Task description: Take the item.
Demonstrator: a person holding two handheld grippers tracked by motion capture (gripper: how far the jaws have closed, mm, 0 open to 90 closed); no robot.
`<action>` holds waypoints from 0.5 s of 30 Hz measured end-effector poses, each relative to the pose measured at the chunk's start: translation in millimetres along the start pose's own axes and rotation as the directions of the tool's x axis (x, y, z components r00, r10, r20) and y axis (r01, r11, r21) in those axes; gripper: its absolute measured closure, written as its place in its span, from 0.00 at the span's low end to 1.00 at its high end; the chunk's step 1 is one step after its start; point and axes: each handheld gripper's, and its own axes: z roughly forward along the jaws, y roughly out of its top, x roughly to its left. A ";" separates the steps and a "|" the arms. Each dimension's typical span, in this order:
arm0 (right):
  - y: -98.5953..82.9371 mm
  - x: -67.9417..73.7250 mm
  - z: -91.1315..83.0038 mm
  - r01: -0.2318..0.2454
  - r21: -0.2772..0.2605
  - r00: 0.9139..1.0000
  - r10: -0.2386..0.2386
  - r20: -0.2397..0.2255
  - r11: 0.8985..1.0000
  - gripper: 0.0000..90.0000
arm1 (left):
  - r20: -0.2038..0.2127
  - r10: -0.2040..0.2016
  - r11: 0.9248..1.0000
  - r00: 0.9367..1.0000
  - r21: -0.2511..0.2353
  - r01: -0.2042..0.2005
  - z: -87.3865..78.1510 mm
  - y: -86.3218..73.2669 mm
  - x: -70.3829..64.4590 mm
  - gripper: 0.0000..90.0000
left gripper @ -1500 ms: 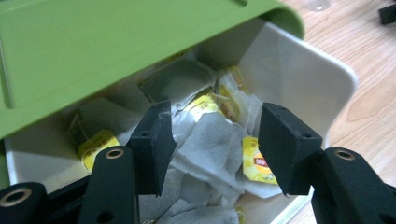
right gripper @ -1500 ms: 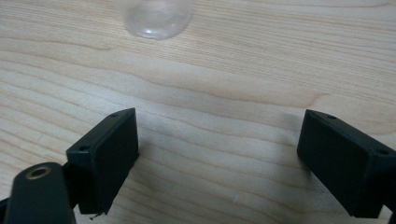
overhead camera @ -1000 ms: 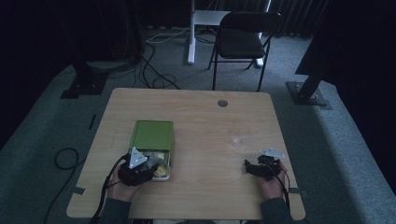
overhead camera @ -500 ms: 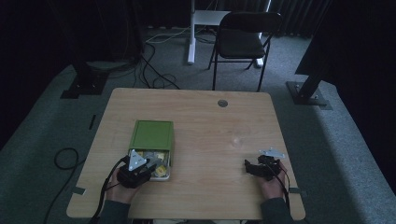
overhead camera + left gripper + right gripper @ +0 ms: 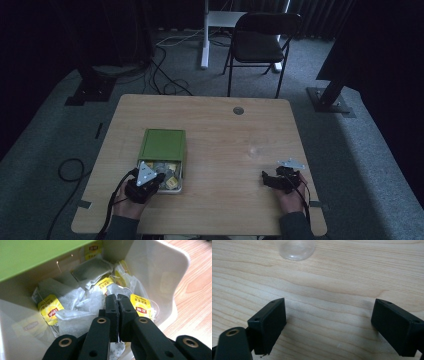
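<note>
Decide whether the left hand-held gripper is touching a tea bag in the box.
Touching. The left gripper view shows the left hand-held gripper with jaws closed on white tea bag material inside the box.

My left gripper [image 5: 117, 298] was black with brass-coloured rivets, and below it lay white tea bags [image 5: 92, 302] with yellow tags [image 5: 50, 308] — red logo, dark lettering — in a pale, cream-white box [image 5: 160, 272] under a plain green lid [image 5: 37, 255]. My right gripper [image 5: 329, 325] was matte black too, over a table [image 5: 337, 277] of light wood with wavy brown grain — a clear glass [image 5: 295, 248] sat colourless on it.
</note>
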 end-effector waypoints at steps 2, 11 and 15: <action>0.0 0.0 0.0 0.000 0.000 1.000 0.000 0.000 1.000 0.14 | 0.001 0.000 1.000 1.000 -0.011 0.000 -2.6 1.3 0.0 0.99; 0.0 0.0 0.0 0.000 0.000 1.000 0.000 0.000 1.000 0.14 | 0.014 0.012 0.999 1.000 -0.047 -0.012 -15.0 9.8 -3.9 0.99; 0.0 0.0 0.0 0.000 0.000 1.000 0.000 0.000 1.000 0.14 | 0.019 0.018 0.998 1.000 -0.065 -0.017 -21.3 13.2 -5.4 0.99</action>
